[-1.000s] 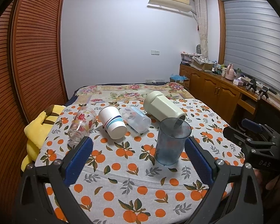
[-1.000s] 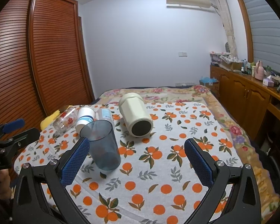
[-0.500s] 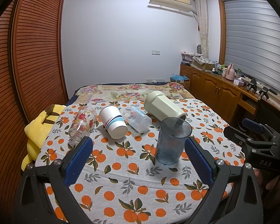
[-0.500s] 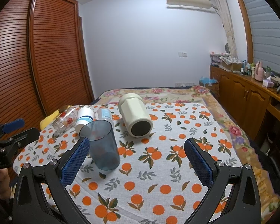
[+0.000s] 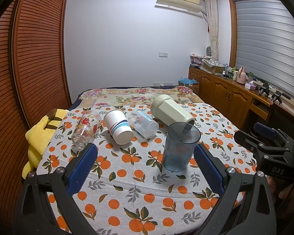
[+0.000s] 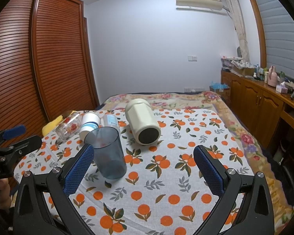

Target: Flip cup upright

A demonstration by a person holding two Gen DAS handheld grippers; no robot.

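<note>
A blue translucent cup (image 5: 178, 148) stands upright on the orange-print cloth (image 5: 139, 195); it also shows in the right wrist view (image 6: 107, 152). Behind it lie on their sides a cream cup (image 5: 171, 110), a clear plastic cup (image 5: 144, 124), a white striped paper cup (image 5: 118, 126) and a printed glass (image 5: 85, 129). The cream cup (image 6: 143, 124) faces the right wrist camera with its dark mouth. My left gripper (image 5: 145, 170) is open and empty in front of the cups. My right gripper (image 6: 144, 171) is open and empty, its left finger beside the blue cup.
A yellow plush toy (image 5: 41, 133) lies at the cloth's left edge. A wooden wardrobe (image 5: 29, 58) stands at left. A wooden cabinet (image 5: 231, 96) with clutter runs along the right wall. A flowered bedspread (image 5: 139, 96) lies behind the cloth.
Both grippers have drawn back and up very slightly. The cups have not moved.
</note>
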